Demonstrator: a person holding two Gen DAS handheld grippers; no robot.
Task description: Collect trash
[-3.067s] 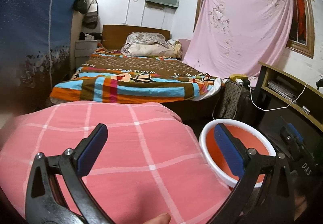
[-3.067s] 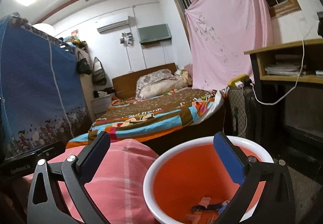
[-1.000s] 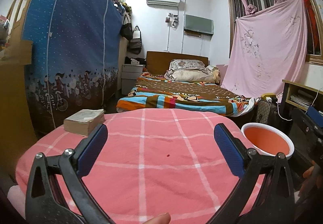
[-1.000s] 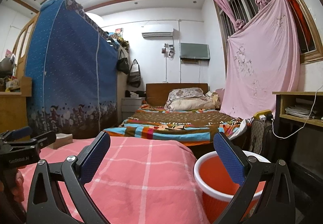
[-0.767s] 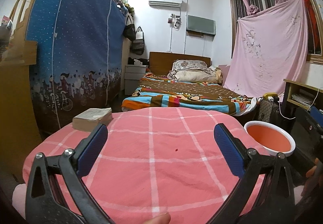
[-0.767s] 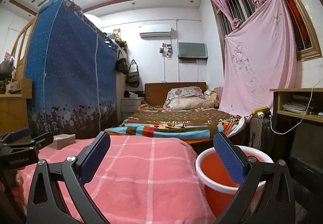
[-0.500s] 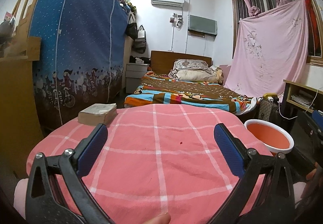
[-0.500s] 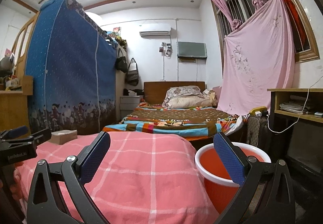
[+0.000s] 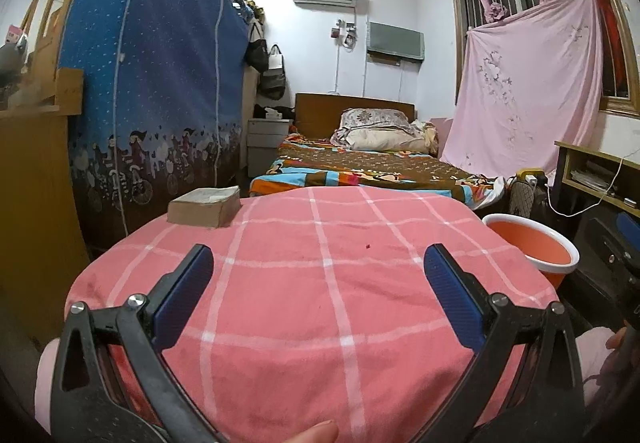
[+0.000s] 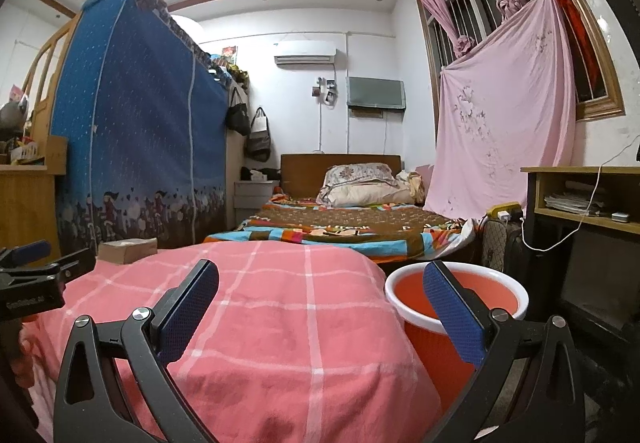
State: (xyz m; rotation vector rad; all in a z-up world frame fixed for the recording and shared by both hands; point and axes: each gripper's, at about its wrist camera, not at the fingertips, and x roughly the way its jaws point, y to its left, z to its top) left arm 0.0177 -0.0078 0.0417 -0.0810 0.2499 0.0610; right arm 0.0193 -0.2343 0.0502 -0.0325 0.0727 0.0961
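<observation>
While both tools hang back at the near edge of the worktop (image 9: 332,307), draped in a pink checked cloth, nothing is in hand: the left tool (image 9: 318,293) stands wide open and empty, and the right tool (image 10: 320,307) is spread just as wide, holding nothing.

Judging by this, the step is a search for whatever trash is left. One tiny dark red speck (image 9: 367,245) lies on the cloth at about 1 o'clock from the left tool, well apart from it — whether it is a scrap or a stain I cannot tell. A tissue box (image 9: 205,206) sits at the far left edge, around 11 o'clock. The orange bin (image 10: 456,301) with a white rim stands just beside the worktop at 3 o'clock in the right wrist view; its contents are hidden from here.

Next, I judge, a tool would need to reach forward over the cloth, narrow its jaws round the speck, pinch gently without gathering fabric, then carry it over the bin.
</observation>
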